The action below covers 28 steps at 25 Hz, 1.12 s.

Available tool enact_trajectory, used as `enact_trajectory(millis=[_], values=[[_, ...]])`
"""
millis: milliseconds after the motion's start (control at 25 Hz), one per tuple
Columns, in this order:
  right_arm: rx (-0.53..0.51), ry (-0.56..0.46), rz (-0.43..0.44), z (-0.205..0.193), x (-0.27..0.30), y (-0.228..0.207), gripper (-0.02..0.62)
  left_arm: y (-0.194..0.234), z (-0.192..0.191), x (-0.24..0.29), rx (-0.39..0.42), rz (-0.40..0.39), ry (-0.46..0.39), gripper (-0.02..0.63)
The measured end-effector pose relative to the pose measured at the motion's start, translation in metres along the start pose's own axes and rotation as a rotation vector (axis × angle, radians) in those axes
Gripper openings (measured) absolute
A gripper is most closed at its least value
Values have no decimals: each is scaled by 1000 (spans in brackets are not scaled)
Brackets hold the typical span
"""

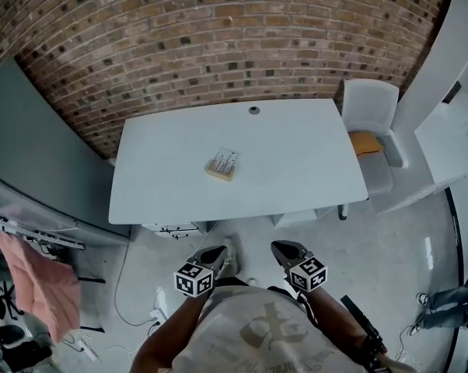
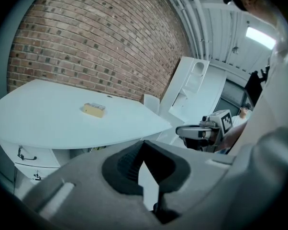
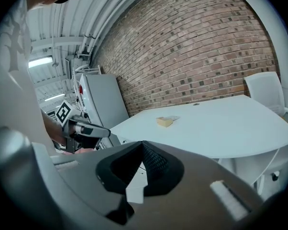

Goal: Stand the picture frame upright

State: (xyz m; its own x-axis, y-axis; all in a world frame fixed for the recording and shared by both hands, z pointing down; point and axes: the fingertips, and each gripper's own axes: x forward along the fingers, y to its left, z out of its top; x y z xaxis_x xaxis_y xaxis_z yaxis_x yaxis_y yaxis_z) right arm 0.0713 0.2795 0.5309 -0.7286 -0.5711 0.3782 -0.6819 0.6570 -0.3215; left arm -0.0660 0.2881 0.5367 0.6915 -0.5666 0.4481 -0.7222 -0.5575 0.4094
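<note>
A small wooden picture frame [image 1: 223, 165] lies flat near the middle of the white table [image 1: 296, 169]. It also shows in the left gripper view as the frame [image 2: 94, 109] and in the right gripper view as the frame [image 3: 165, 121]. Both grippers hang close to the person's body, well short of the table's near edge. The left gripper [image 1: 215, 253] is shut and empty, with its jaws [image 2: 143, 146] meeting at the tip. To its right the right gripper [image 1: 282, 249] is also shut on nothing, its jaws [image 3: 142, 146] pressed together.
A white chair with an orange cushion [image 1: 370, 127] stands at the table's right end. A brick wall [image 1: 218, 29] runs behind the table. A grey panel [image 1: 32, 162] and a pink cloth [image 1: 36, 282] are at the left. Cables [image 1: 152, 305] lie on the floor.
</note>
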Motion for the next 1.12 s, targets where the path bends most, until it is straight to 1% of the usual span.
enact_trajectory(millis=[240,440,640,720,920,1120], values=[[-1,10,-68,15,16,-30,8,16,20,29,2,-48,15,2],[-2,-6,-94,39,33,-50,8,43,42,51,3,-63,29,3],[-7,4,-117,60,58,-71,8,64,65,69,13,-95,35,3],[-6,0,-112,70,70,-73,8,75,73,72,10,-99,39,2],[19,-51,-60,98,99,-65,6,107,93,74,9,-101,48,3],[15,-24,-61,115,130,-68,6,136,114,79,9,-114,52,2]])
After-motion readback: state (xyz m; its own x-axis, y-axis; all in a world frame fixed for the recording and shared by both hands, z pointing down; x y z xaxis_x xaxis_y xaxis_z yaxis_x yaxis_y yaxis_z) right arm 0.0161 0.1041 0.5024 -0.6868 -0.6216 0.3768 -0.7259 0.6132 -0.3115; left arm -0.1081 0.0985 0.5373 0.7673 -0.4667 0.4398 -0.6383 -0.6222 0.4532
